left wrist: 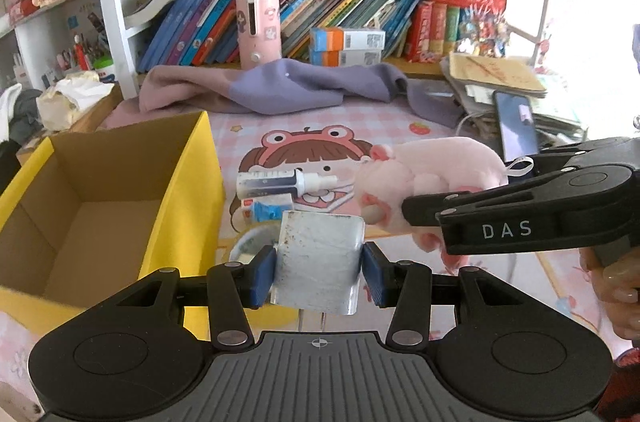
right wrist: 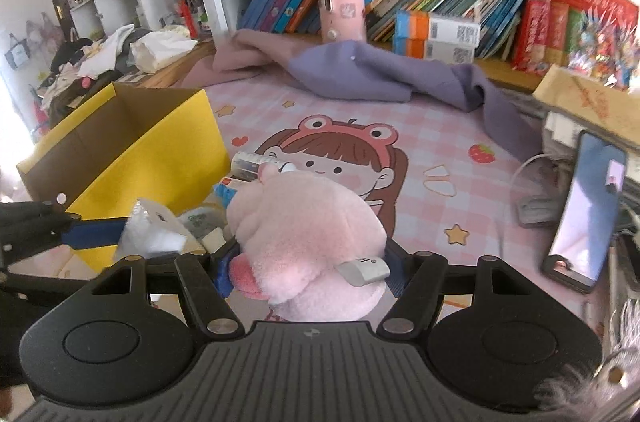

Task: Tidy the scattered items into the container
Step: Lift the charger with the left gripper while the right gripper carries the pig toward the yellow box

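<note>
Box (left wrist: 120, 206) sitting open at the left of the table (left wrist: 400, 126), yellow outside, brown inside, and as far as visible totally empty. So nothing tidied yet, zero items in.

Two things up in the air though. Left gripper (left wrist: 319, 272) clamped narrow on a silvery pouch (left wrist: 318, 262), blue pads pressing both sides, hovering just right of the box wall. Right gripper (right wrist: 308, 272) squeezed around a pink plush (right wrist: 304, 234), jaws fairly wide because of the fluffy body, white tag sticking out on one side. Plush hanging over the mat, near the box but not above it.

Still lying on the table: spray bottle (left wrist: 280, 182) on its side, small carton (left wrist: 266, 208) just beside it, and something round and whitish (left wrist: 250, 242) half hidden behind the pouch, can't tell what. All close to the box's right wall.

Purple cloth (left wrist: 280, 86) bunched up at the back, phone (left wrist: 516, 124) off to the right; unclear whether either counts as clutter.

Guessing two drops into the box next, then at least three more pickups. Early days.
</note>
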Motion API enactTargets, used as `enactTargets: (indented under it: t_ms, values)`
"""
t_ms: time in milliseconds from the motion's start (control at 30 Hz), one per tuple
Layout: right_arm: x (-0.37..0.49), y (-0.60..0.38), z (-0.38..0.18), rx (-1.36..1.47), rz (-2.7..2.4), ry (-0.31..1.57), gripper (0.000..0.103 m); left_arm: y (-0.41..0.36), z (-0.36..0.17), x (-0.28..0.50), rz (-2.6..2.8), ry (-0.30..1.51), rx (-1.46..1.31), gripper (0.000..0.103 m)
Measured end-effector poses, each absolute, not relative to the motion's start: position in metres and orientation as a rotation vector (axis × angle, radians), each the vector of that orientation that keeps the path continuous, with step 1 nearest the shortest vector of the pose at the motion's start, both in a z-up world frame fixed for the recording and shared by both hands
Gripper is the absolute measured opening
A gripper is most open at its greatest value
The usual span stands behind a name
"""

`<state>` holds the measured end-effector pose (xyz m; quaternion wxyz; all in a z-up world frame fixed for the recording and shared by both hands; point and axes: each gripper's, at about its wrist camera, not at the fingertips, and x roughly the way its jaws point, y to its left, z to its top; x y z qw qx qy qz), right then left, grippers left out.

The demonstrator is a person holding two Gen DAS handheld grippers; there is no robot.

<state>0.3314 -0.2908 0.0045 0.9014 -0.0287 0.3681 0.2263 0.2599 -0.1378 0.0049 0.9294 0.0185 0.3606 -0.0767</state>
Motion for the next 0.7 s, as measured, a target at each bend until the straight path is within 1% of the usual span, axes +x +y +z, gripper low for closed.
enactTargets:
  t_ms: [367, 700]
  values:
    - [0.266, -0.279, 0.014, -0.040, 0.309, 0.738, 0.066, -0.118, 0.011, 0.215, -0.301, 0.693, 0.066, 0.046]
    - [0.198, -0.244, 0.017, -0.033, 0.219, 0.718, 0.066, -0.075, 0.013, 0.164, -0.332, 0.688, 0.072, 0.046]
